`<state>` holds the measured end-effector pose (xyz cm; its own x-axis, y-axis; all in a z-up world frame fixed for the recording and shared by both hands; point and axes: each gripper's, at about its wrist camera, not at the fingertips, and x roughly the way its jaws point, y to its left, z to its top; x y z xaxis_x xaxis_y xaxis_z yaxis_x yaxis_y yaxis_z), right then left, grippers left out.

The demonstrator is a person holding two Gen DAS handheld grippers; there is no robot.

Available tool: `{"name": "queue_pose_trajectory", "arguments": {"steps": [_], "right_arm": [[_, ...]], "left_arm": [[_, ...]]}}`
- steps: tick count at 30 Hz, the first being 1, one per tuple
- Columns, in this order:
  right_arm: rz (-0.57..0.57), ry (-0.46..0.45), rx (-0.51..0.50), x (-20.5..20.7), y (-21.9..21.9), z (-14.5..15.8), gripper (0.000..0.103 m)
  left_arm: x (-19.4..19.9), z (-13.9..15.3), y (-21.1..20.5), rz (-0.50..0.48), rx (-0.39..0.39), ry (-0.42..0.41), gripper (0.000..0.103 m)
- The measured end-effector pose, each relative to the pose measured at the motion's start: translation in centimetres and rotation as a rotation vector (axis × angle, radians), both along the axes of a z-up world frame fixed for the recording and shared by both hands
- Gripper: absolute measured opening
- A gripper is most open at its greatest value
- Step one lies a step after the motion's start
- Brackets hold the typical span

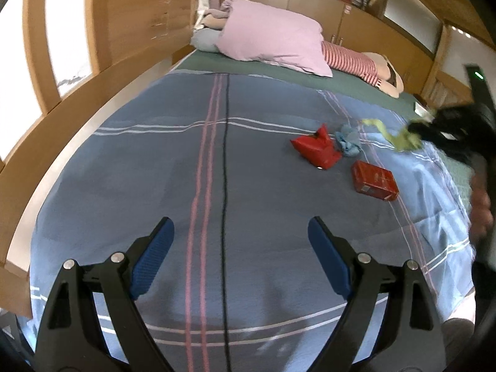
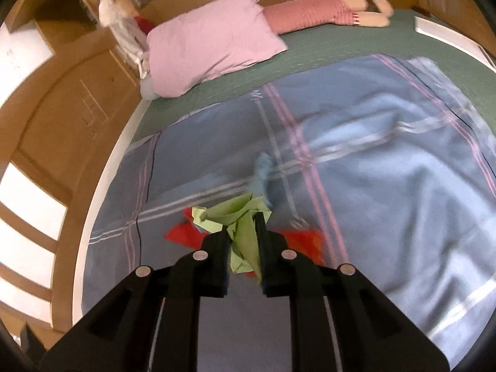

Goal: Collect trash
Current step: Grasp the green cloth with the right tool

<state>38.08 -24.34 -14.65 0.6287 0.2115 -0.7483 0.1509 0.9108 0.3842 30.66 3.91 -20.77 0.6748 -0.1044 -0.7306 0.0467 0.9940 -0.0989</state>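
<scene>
The right tool [image 2: 241, 241] is clamped narrow on a crumpled piece of green paper [image 2: 240, 226], which bunches between its two black fingers and sticks out past the tips toward 12 o'clock; in the left wrist view the same green paper [image 1: 400, 138] shows blurred at about 2 o'clock, raised just over the bed's right side with the dark tool behind it. The left tool [image 1: 240, 254] stands wide, its blue pads [image 1: 152, 260] well apart with nothing between them, above the blue striped blanket [image 1: 155, 170] that covers the near part of the bed. On that blanket, toward 1 o'clock from the left tool, lie a crushed red carton [image 1: 317, 150], a small wad of pale blue paper [image 1: 348, 144] touching its right side, and a flat red box [image 1: 373, 184] a little nearer and to the right, apart from the other two. Beyond the blanket, at 12 o'clock, a green sheet [image 1: 248, 66] carries a pink pillow [image 1: 272, 37] and a soft doll in red-and-white stripes [image 1: 352, 62].
</scene>
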Motion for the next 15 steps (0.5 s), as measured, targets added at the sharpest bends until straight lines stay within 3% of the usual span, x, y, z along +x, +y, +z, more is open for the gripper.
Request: {"name": "queue_pose_trajectory", "arguments": {"steps": [7, 15], "right_arm": [[-0.092, -0.037, 0.038, -7.6, -3.9, -1.2, 0.016], [-0.124, -0.066, 0.091, -10.4, -6.2, -2.6, 0.016]], "left_arm": [[3.8, 0.4, -5.2, -0.093, 0.015, -0.009, 0.088], [10.2, 1.6, -15.7, -0.293, 0.082, -0.098, 0.088]]}}
